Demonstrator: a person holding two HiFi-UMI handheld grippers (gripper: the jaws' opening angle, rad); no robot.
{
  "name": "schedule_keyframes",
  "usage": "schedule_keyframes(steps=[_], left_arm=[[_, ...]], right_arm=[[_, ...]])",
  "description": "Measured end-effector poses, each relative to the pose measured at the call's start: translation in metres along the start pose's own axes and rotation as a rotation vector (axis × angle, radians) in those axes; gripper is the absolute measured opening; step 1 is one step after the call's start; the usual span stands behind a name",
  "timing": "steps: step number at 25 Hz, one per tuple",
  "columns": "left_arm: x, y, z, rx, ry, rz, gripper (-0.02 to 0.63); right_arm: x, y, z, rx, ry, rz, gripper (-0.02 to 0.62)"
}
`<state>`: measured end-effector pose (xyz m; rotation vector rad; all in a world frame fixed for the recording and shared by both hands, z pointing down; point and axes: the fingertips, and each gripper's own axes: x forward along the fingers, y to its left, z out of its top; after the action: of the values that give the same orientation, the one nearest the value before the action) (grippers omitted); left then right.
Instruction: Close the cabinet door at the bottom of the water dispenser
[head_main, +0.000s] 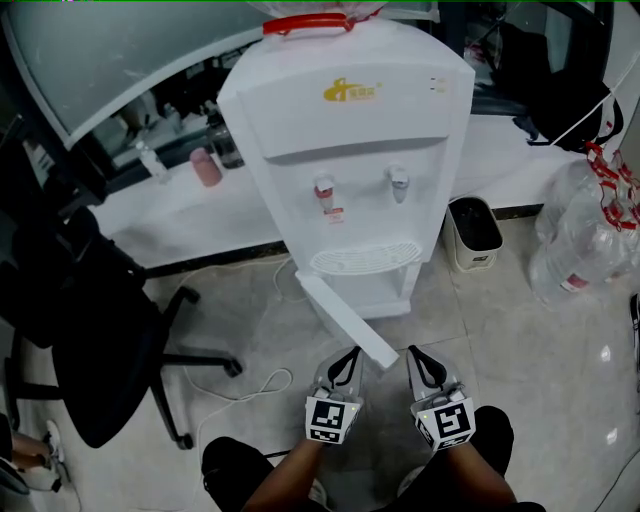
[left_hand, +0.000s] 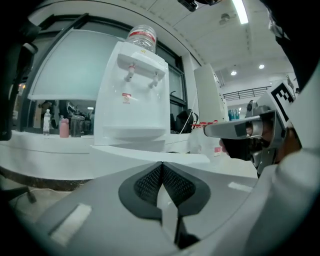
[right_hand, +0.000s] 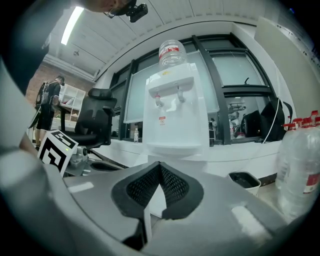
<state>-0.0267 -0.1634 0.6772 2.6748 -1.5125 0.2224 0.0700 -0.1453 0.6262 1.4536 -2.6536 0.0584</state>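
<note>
At the foot of the white water dispenser (head_main: 350, 110), on the tiled floor (head_main: 520, 340), the cabinet door (head_main: 345, 322) stands swung out toward the person; it is attached at the dispenser's lower left corner, and its free end reaches in between the two grippers. In the head view the left gripper (head_main: 350, 356) sits just beside that free end and the right gripper (head_main: 414, 354) lies near it on the other side; whether either touches the door cannot be told there.

The left gripper view shows its own jaws pressed together at the tips with nothing held; the door (left_hand: 150, 154) lies as a flat white slab just beyond them, and the right gripper (left_hand: 212, 131) shows side-on at the right edge. The right gripper view shows its jaws likewise closed and empty, with the left gripper's marker cube (right_hand: 56, 150) at the left.

Only the head view shows the white cable (head_main: 250, 385) trailing over the floor and the pink bottle (head_main: 205, 167) on the white bench (head_main: 180, 215) behind the dispenser. Only the right gripper view shows a person (right_hand: 47, 107) standing far off at the left. The black office chair (head_main: 100, 340), the waste bin (head_main: 472, 232) and the clear water bottles (head_main: 590, 230) show in both.
</note>
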Motion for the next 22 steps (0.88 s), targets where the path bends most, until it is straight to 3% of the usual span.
schedule_keyframes(steps=[7, 10, 13, 22], left_arm=[[0.028, -0.012, 0.005, 0.018, -0.004, -0.055, 0.018], [0.042, -0.013, 0.007, 0.001, -0.003, -0.054, 0.018], [0.058, -0.011, 0.004, -0.005, 0.022, -0.051, 0.018], [0.098, -0.002, 0.011, 0.031, 0.046, -0.071, 0.02]], right_arm=[[-0.003, -0.013, -0.009, -0.013, -0.021, -0.006, 0.004], [-0.004, -0.018, -0.01, 0.004, 0.008, -0.016, 0.003], [-0.002, -0.024, -0.014, 0.006, -0.027, -0.022, 0.003], [0.0, -0.02, -0.014, -0.053, -0.029, 0.013, 0.003]])
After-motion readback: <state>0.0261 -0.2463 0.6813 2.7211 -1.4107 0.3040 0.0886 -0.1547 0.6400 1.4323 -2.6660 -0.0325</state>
